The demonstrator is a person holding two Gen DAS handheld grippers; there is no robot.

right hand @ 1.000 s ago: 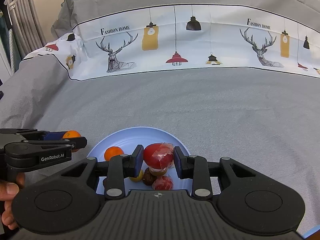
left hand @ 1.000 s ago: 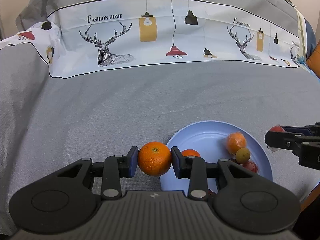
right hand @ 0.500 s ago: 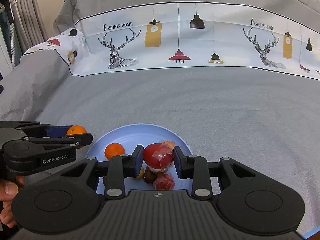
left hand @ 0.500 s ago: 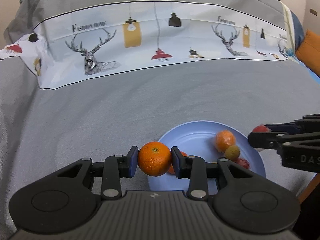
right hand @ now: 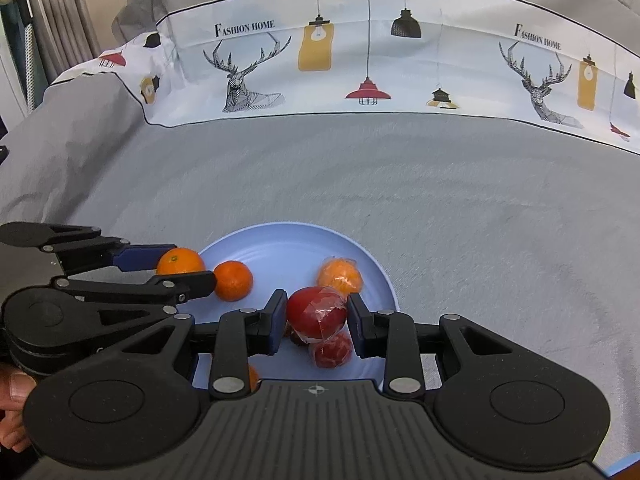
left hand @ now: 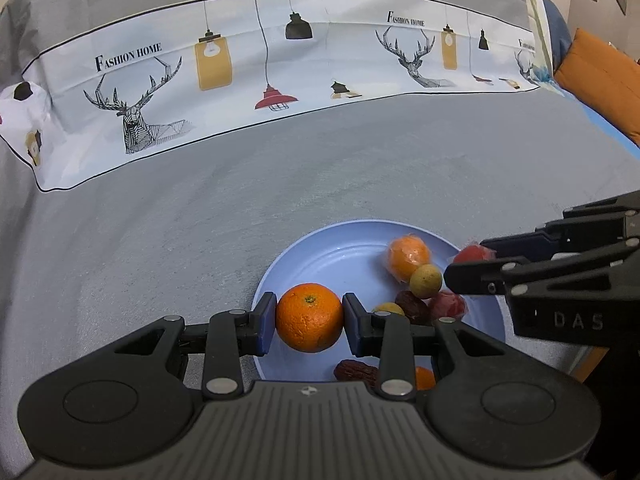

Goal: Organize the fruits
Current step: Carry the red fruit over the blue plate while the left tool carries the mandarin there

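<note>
My left gripper (left hand: 309, 318) is shut on an orange (left hand: 309, 317), held over the left rim of the blue plate (left hand: 344, 248). Over the same plate (right hand: 288, 240), my right gripper (right hand: 317, 317) is shut on a red plastic-wrapped fruit (right hand: 316, 312). On the plate lie a wrapped orange (left hand: 408, 256), a small yellow-green fruit (left hand: 426, 280), a dark date (left hand: 412, 307), a red wrapped fruit (right hand: 332, 352) and a bare orange (right hand: 233, 280). From the right wrist view the left gripper (right hand: 182, 268) shows at the left with its orange (right hand: 180, 261).
A grey bedspread (left hand: 160, 240) covers the surface all round the plate. A white printed band with deer and lamps (left hand: 248, 68) runs across the back. An orange cushion (left hand: 600, 80) lies at the far right. A person's fingers (right hand: 12, 392) show at the lower left.
My left gripper has carried the orange rightward, from beside the plate to over its left rim. The right gripper has stayed over the plate with the red fruit.
</note>
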